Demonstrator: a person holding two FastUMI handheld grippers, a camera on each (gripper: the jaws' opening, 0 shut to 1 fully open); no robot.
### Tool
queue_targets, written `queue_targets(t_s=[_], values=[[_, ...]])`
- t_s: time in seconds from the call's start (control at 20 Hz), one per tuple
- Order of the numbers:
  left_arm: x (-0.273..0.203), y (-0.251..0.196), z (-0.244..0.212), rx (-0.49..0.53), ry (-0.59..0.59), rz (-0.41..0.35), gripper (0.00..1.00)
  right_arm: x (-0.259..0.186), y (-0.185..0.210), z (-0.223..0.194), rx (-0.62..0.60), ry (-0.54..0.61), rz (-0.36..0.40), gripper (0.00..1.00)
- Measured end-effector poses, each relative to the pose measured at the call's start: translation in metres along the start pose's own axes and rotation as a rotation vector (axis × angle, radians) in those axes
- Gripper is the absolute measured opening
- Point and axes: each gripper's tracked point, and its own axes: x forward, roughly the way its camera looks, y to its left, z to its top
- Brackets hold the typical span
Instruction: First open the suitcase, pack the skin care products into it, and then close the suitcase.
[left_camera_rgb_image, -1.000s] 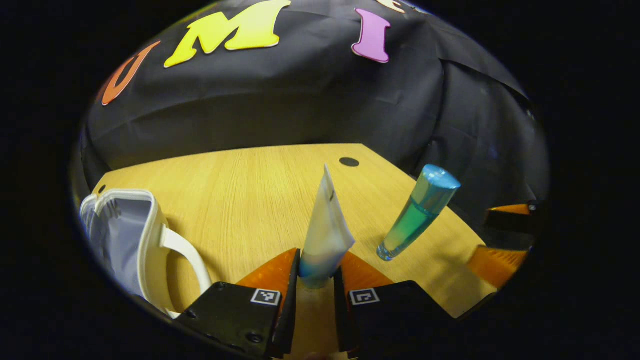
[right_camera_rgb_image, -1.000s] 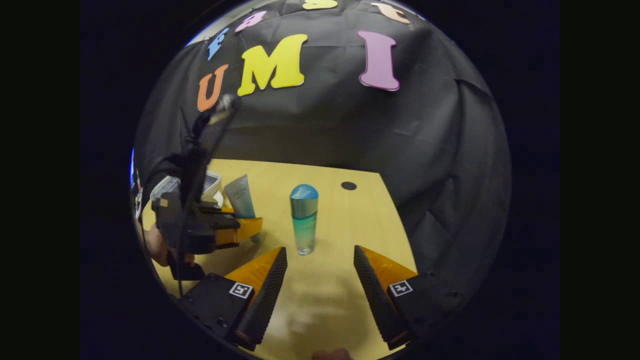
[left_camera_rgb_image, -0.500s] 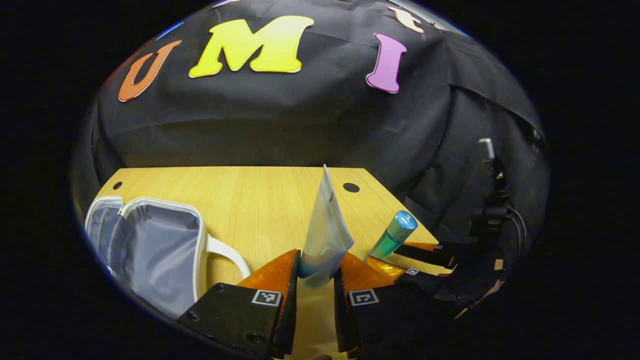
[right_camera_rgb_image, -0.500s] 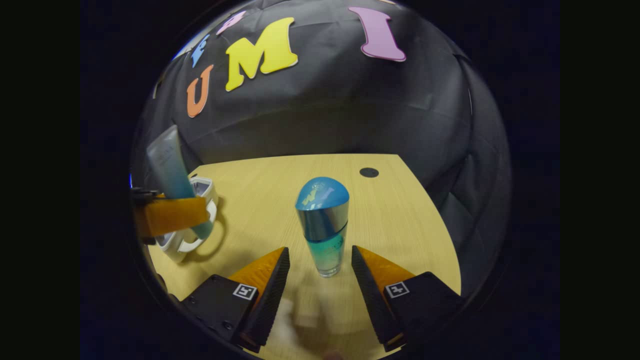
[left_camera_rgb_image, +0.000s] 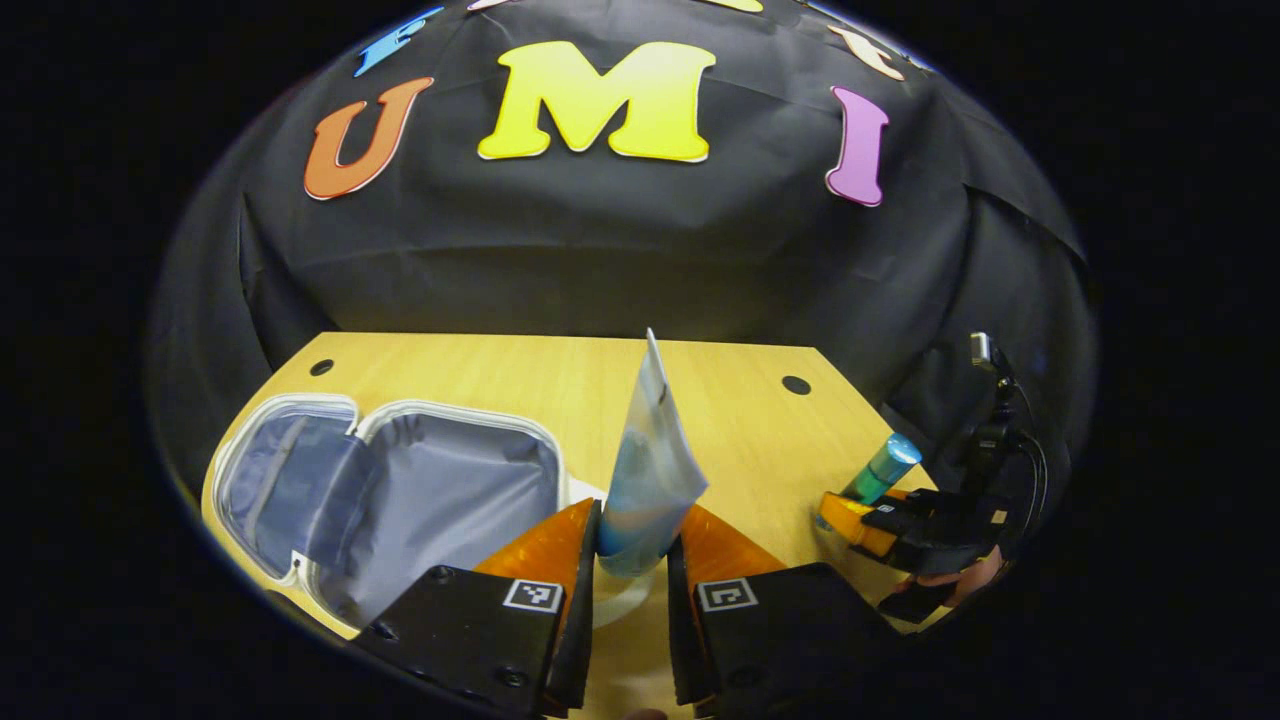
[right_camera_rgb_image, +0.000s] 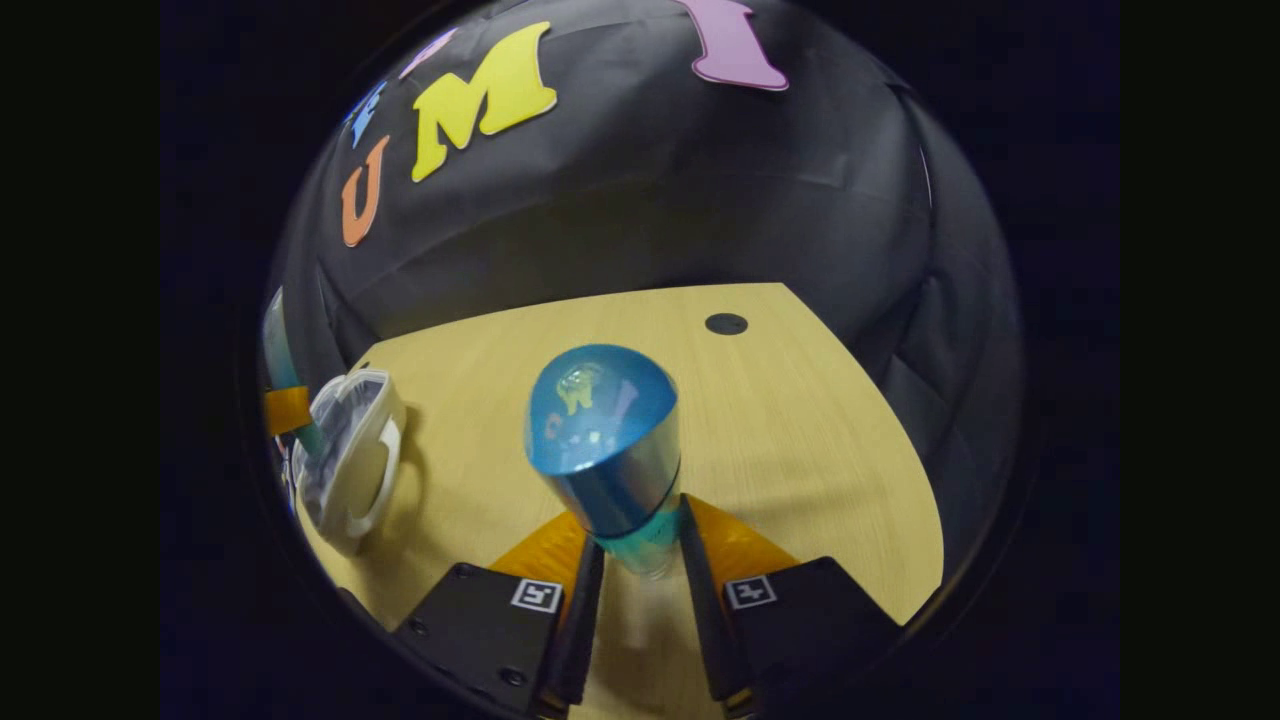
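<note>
The left gripper (left_camera_rgb_image: 632, 545) has its fingers clamped on a pale squeeze tube with a blue cap (left_camera_rgb_image: 646, 470), just beside the open white grey-lined suitcase (left_camera_rgb_image: 400, 500) on the wooden tabletop (left_camera_rgb_image: 740, 430). Well right of the suitcase, the right gripper (right_camera_rgb_image: 640, 560) grips a blue-capped glass bottle of teal liquid (right_camera_rgb_image: 610, 450).
</note>
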Motion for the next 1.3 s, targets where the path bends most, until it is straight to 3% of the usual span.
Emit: queue_targets(t_s=[0.2,0.25,0.45,0.6,0.8,0.9,1.15,1.3], values=[[-0.001,0.050,-0.011,0.011,0.049,0.130,0.35,-0.007,0.010,0.003,-0.031,0.026,0.011,0.34],[-0.003,0.064,-0.015,0.010,0.067,0.171,0.35,-0.014,0.014,0.004,-0.044,0.031,0.028,0.36],[-0.005,0.132,-0.038,0.030,0.171,0.404,0.35,-0.049,0.020,0.012,-0.069,0.039,0.077,0.36],[-0.010,0.176,-0.075,0.027,0.329,0.582,0.35,-0.076,0.014,0.026,-0.077,0.022,0.078,0.35],[-0.008,0.202,-0.120,0.038,0.540,0.658,0.35,-0.104,0.009,0.054,-0.078,-0.031,0.068,0.35],[-0.015,0.217,-0.127,0.044,0.602,0.752,0.35,-0.115,0.007,0.064,-0.074,-0.059,0.065,0.35],[-0.018,0.215,-0.145,-0.072,0.733,0.797,0.37,-0.141,0.003,0.063,-0.065,-0.074,0.068,0.35],[-0.014,0.214,-0.152,-0.176,0.774,0.784,0.43,-0.157,-0.002,0.059,-0.050,-0.077,0.069,0.35]])
